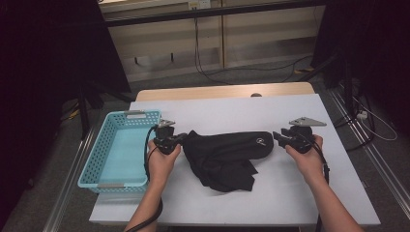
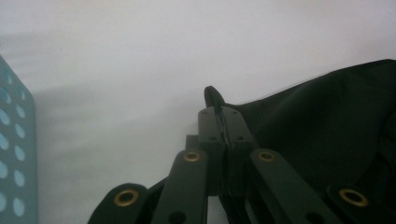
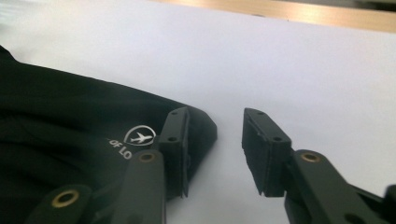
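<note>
The left tool has its jaws pressed together on a fold at the left end of the black garment; a small tab of the cloth pokes out above the jaw tips in the left gripper view. The right tool stands with its jaws spread at the garment's right end, one jaw over the cloth's corner beside the white aeroplane logo, the other over bare table, gripping nothing. The garment lies crumpled across the middle of the white table, between the two tools, its bulk bunched toward the left and near side. Just left of the left tool sits a light blue perforated basket, close beside the left hand. The right hand holds its tool over open table. Past the far edge, cables trail on the floor.
</note>
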Available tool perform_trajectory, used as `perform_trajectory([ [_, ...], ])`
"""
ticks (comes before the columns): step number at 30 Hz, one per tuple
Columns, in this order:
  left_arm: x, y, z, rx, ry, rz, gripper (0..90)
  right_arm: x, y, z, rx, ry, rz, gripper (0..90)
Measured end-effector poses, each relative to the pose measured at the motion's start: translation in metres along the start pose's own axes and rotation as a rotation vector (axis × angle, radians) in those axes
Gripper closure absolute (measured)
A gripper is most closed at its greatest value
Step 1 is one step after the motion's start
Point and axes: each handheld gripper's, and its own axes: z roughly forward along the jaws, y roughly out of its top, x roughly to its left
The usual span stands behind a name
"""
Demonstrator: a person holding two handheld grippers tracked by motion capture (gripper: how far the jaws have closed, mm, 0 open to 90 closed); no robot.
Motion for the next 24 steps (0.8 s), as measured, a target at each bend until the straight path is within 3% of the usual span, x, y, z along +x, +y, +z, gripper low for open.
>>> perform_trajectory([
  [5,-0.001,0.002,-0.004,-0.006,0.023,0.012,88.4,-0.001,-0.007,0.007,0.063,0.016,0.029,53.5],
  [11,0.001,0.005,-0.009,-0.017,0.019,0.001,88.4,0.015,-0.011,0.02,0.114,0.091,0.045,53.5],
  [15,0.0,0.004,-0.007,-0.007,0.013,0.007,88.4,0.027,-0.014,0.029,0.157,0.106,0.017,54.0],
  [18,-0.001,0.003,-0.006,-0.003,0.012,0.006,88.4,0.027,-0.013,0.028,0.152,0.11,0.022,52.4],
  [22,-0.001,0.002,-0.004,0.006,0.013,0.008,88.4,0.018,-0.009,0.02,0.094,0.106,0.087,43.5],
  [24,-0.002,0.002,-0.003,0.013,0.009,0.008,88.4,0.018,-0.01,0.021,0.101,0.119,0.092,42.2],
])
